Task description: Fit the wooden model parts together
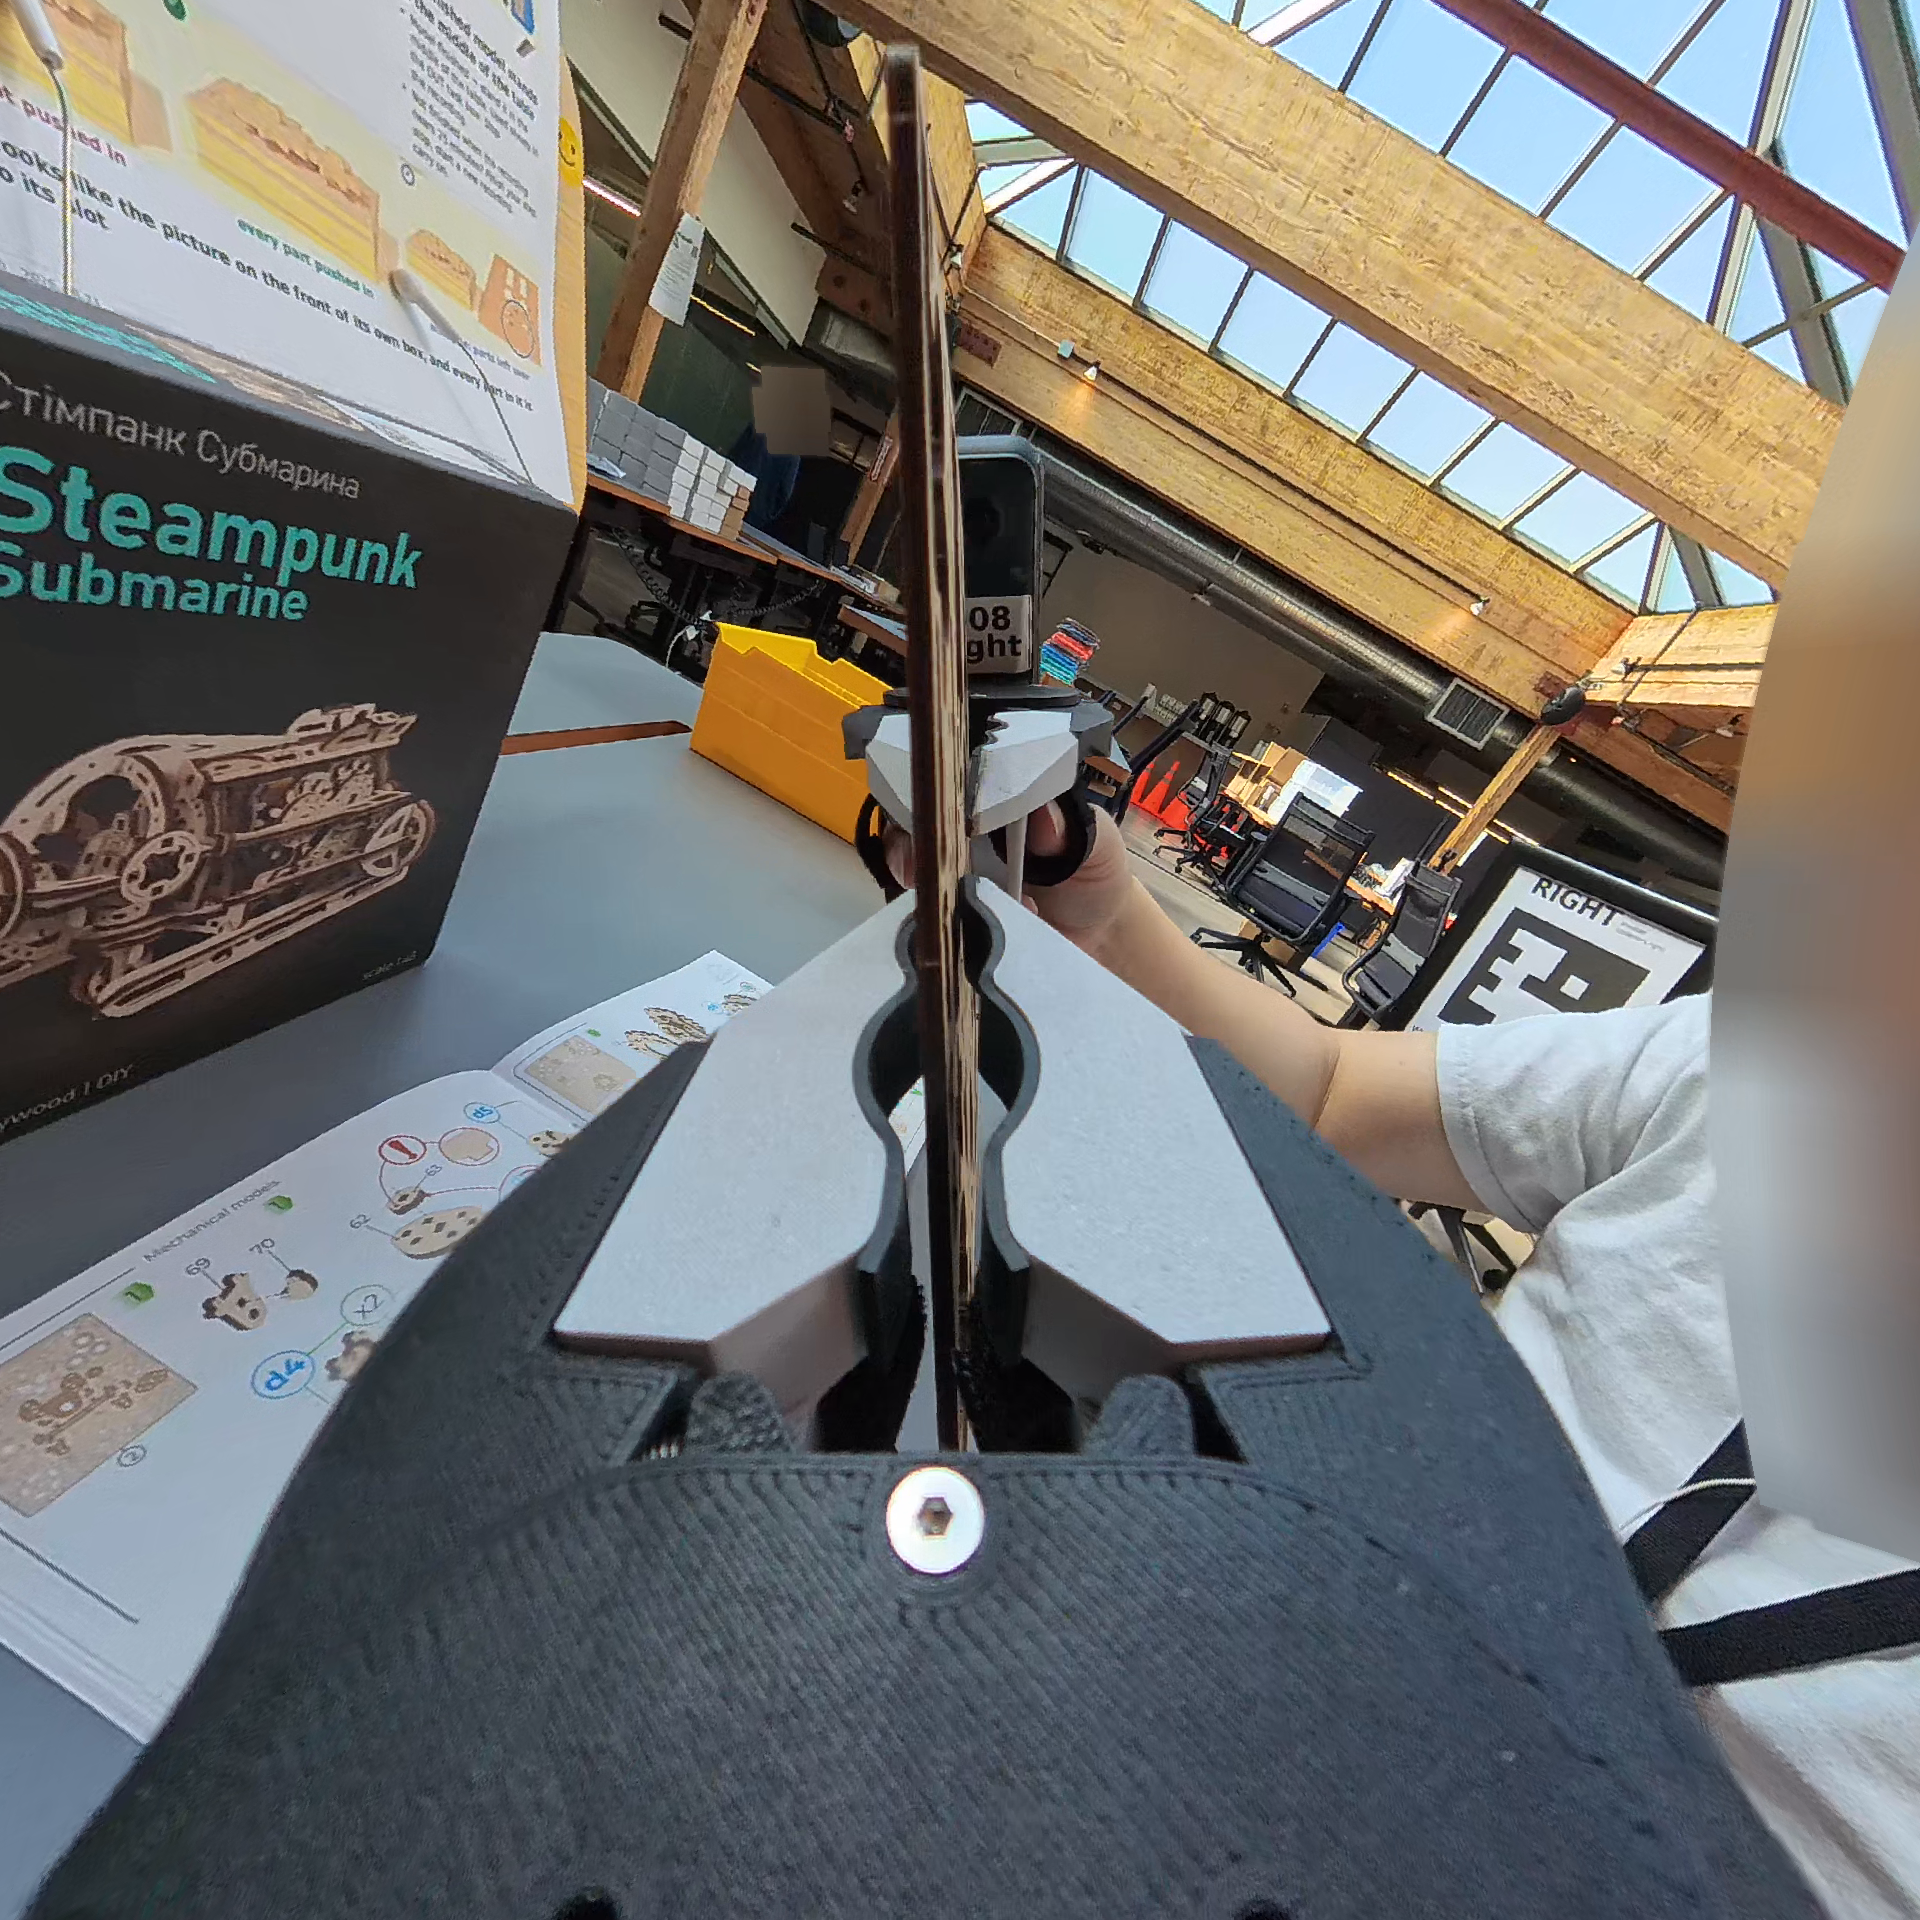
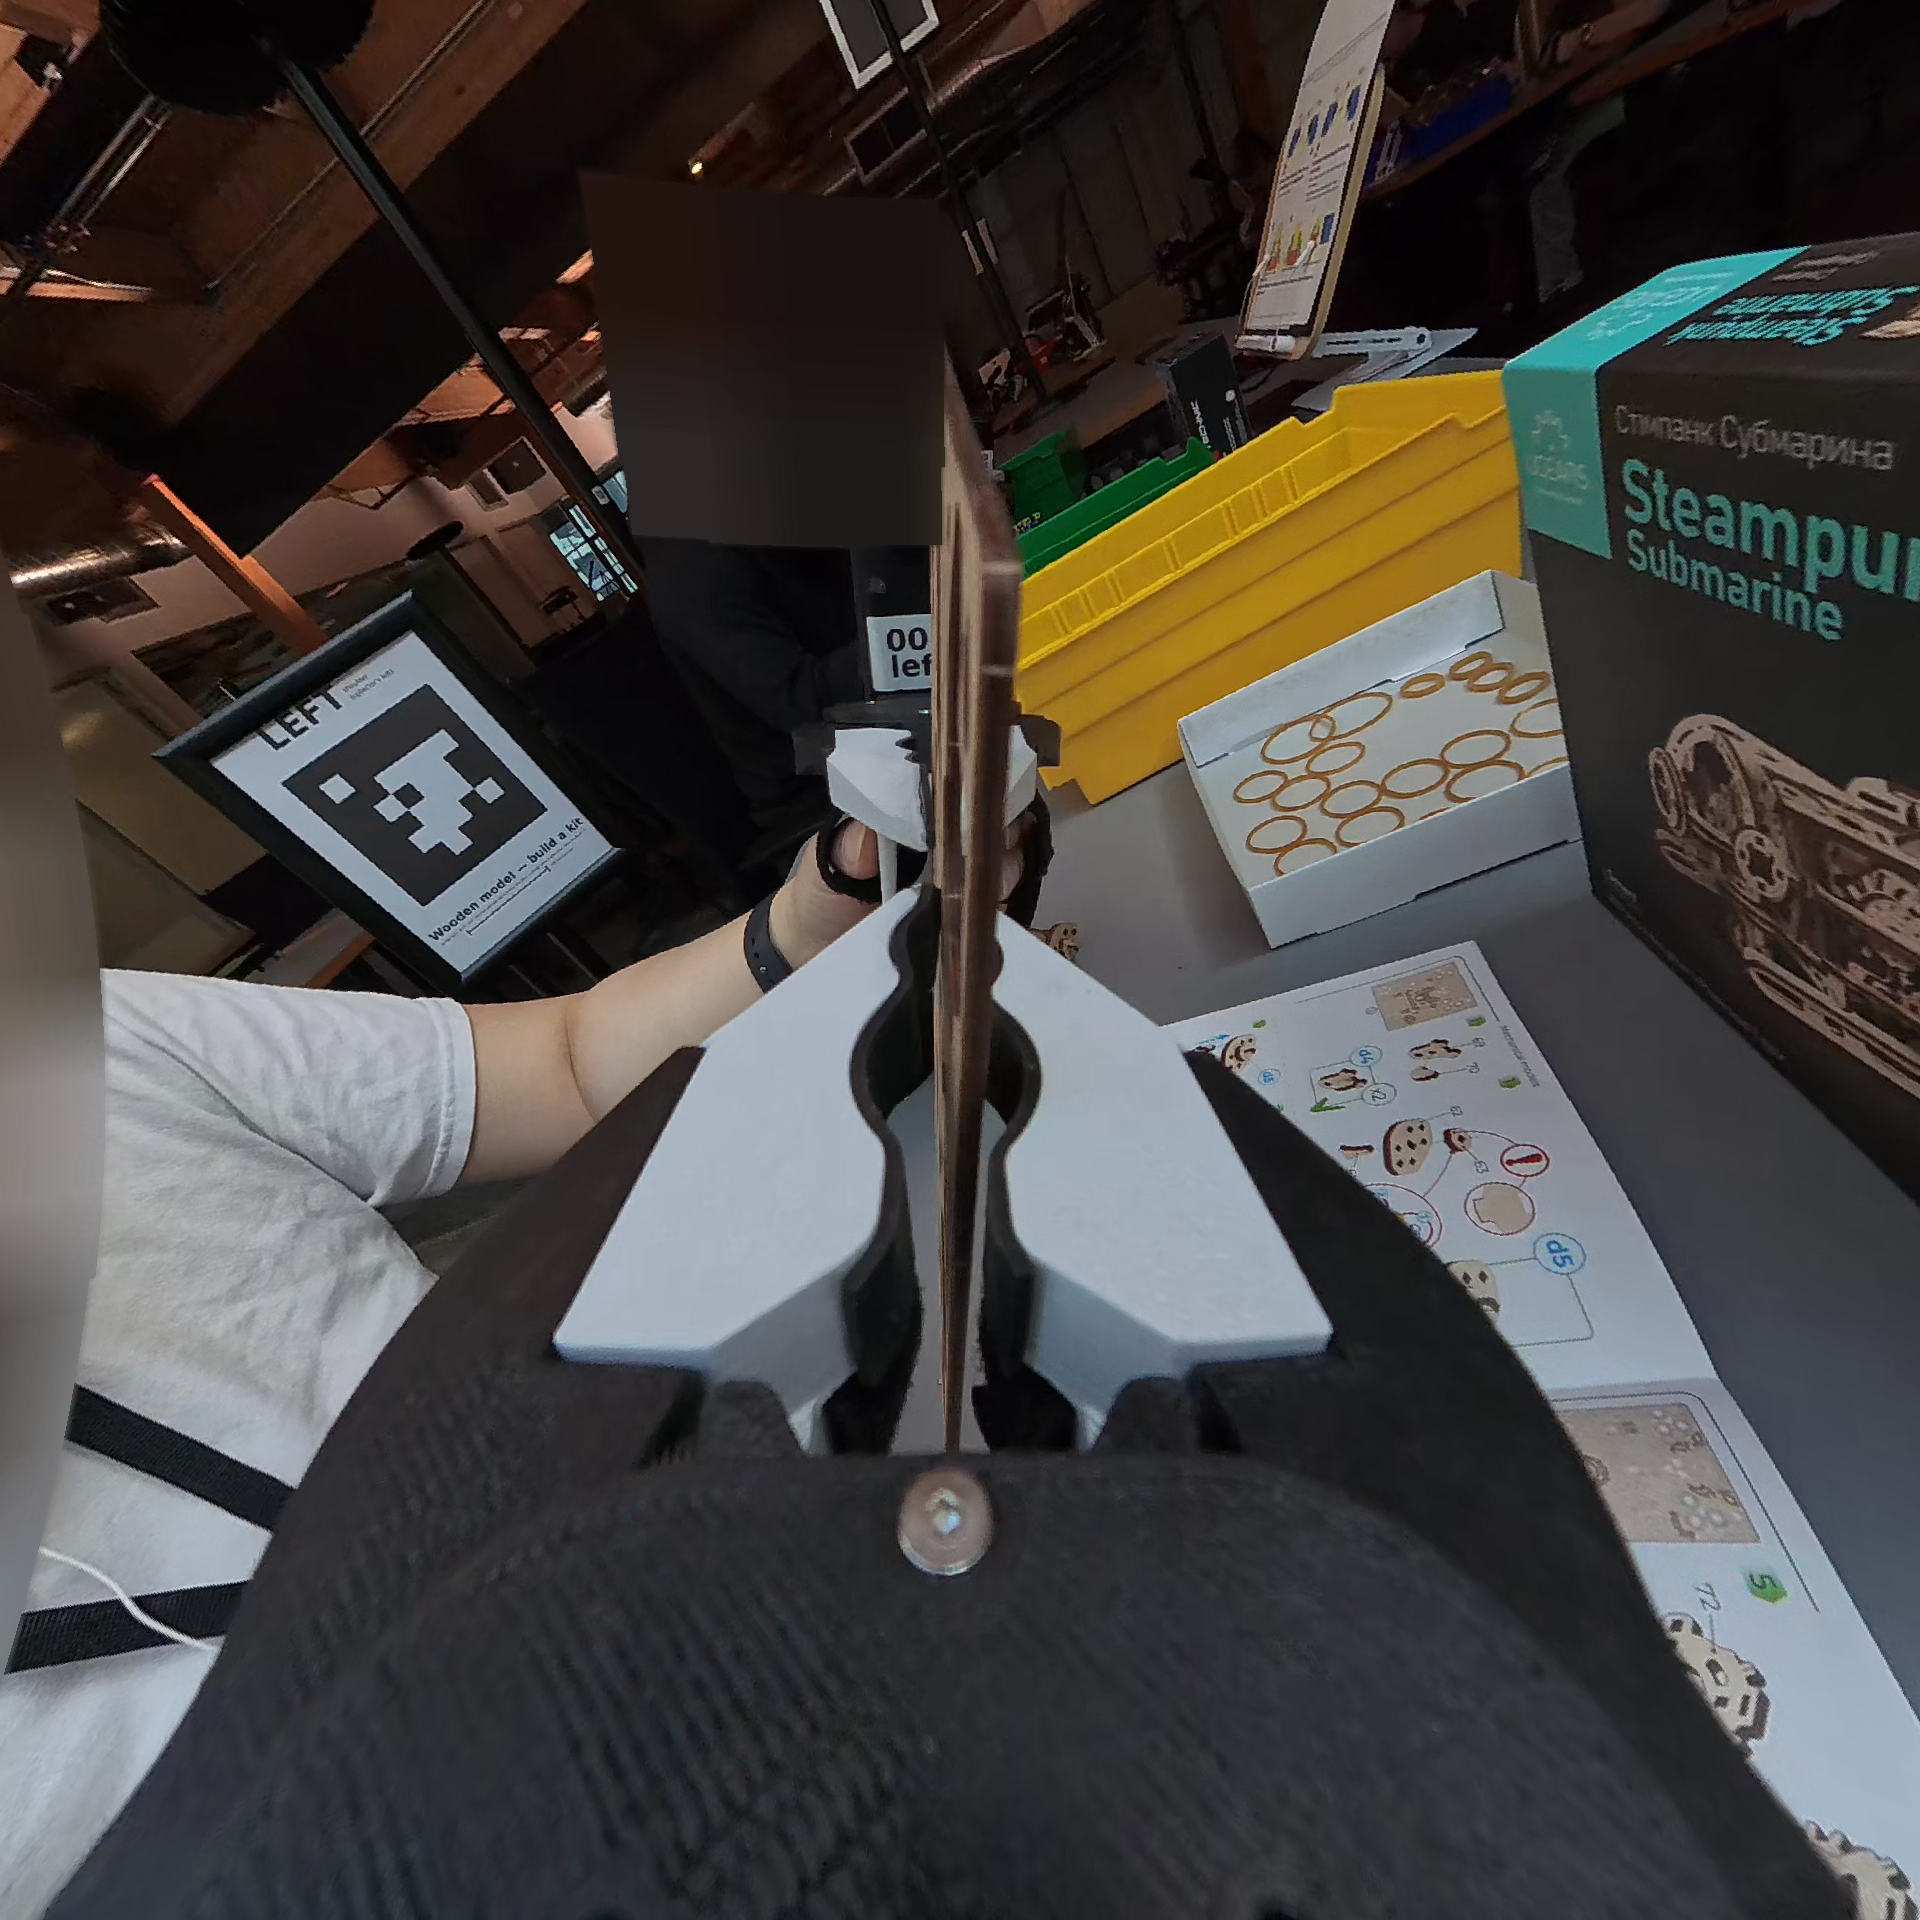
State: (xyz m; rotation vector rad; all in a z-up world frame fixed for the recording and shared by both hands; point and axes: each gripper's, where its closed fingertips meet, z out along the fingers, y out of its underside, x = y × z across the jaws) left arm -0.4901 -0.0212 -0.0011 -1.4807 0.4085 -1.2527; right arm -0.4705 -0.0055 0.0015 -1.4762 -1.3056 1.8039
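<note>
A thin wooden parts sheet (image 1: 925, 520) stands edge-on between both grippers, above the grey table (image 1: 623, 862). My left gripper (image 1: 948, 904) is shut on its near edge. My right gripper (image 1: 977, 769) faces it from the far side and is shut on the opposite edge. In the right wrist view the same sheet (image 2: 971, 675) runs upright from my right gripper (image 2: 956, 914), which is shut on it, to the left gripper (image 2: 925, 779) clamped at its far end. The sheet's faces are hidden, only its edge shows.
The dark model box (image 1: 208, 675) (image 2: 1745, 675) stands on the table. An open instruction booklet (image 1: 312, 1247) (image 2: 1455, 1143) lies below the grippers. A yellow bin (image 2: 1247, 582) and a white tray of rubber rings (image 2: 1392, 769) sit behind. A small wooden piece (image 2: 1060, 938) lies on the table. Only a small space, under 4 cm, lies between the two pairs of fingers.
</note>
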